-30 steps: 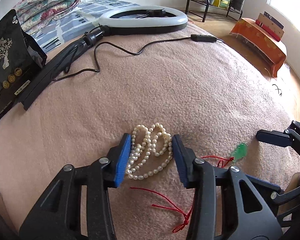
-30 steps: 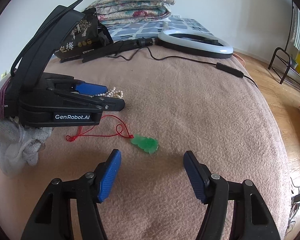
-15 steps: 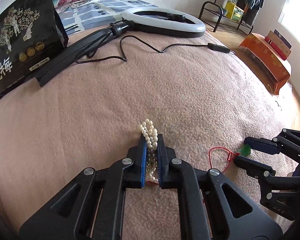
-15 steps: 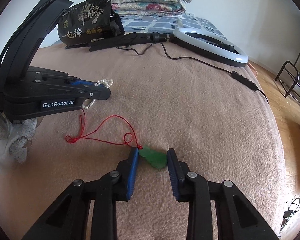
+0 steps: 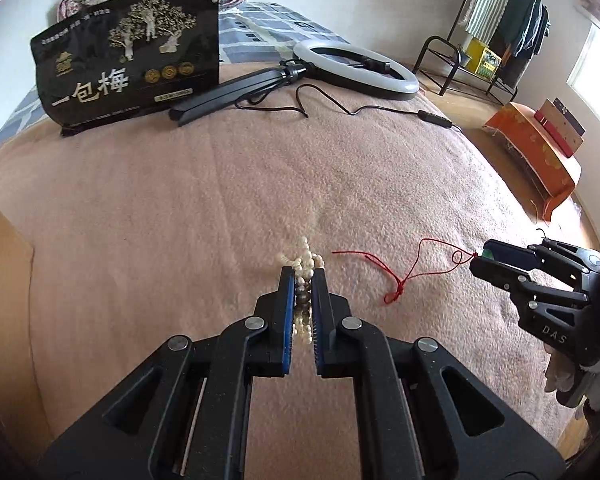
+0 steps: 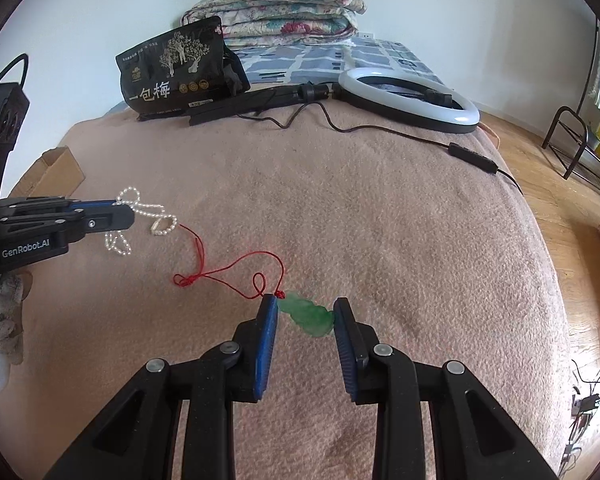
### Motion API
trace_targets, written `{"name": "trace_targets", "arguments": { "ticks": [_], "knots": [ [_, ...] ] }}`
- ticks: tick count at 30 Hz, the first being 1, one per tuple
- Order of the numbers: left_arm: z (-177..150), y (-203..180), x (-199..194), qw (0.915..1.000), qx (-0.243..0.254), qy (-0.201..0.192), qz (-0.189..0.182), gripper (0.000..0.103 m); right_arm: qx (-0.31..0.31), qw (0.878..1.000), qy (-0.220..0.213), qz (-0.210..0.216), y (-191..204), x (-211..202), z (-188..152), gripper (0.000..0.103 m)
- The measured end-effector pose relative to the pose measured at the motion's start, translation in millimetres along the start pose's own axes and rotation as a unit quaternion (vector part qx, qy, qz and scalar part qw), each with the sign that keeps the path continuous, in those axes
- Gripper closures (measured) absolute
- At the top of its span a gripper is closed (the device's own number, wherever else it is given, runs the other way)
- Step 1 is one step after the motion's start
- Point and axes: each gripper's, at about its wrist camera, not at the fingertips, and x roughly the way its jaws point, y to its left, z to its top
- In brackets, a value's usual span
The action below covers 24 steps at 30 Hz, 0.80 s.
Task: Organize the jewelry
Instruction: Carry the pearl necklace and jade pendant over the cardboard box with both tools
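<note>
While both grippers work over a pink blanket [image 6: 380, 220]:
Left gripper [image 5: 302, 276]: jaws clamped on the pearl necklace [image 5: 305, 264], white bead loops dangling.
Right gripper [image 6: 306, 312]: jaws pinching the green jade pendant [image 6: 308, 313] at its ends.
Red cord [image 6: 228, 268]: trails from pendant toward the pearls.
Beyond: black snack bag [image 5: 128, 68], ring light [image 5: 356, 68].

From open around the pearl necklace [image 5: 305, 264], the left gripper [image 5: 302, 280] now clamps it with loops dangling, while the right gripper [image 6: 306, 312] has closed from wide apart onto the green pendant [image 6: 308, 314], its red cord [image 6: 228, 268] stretched out.
</note>
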Motion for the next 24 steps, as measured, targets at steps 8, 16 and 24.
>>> {"name": "trace_targets", "arguments": {
  "ticks": [8, 16, 24],
  "knots": [
    [-25.4, 7.2, -61.3, 0.9994, -0.004, -0.032, 0.009, 0.098, -0.006, 1.000, -0.022, -0.008, 15.6, -41.2, -3.1, 0.075],
    [-43.5, 20.9, -115.5, 0.9977, -0.020, -0.064, 0.011, 0.098, -0.024, 0.999, -0.045, -0.010, 39.2, -79.5, 0.2, 0.075],
    [-62.0, 39.4, -166.9, 0.9949, -0.034, -0.093, 0.018, 0.098, -0.041, 0.997, -0.063, 0.005, 69.9, -100.0, 3.7, 0.075]
  ]
}}
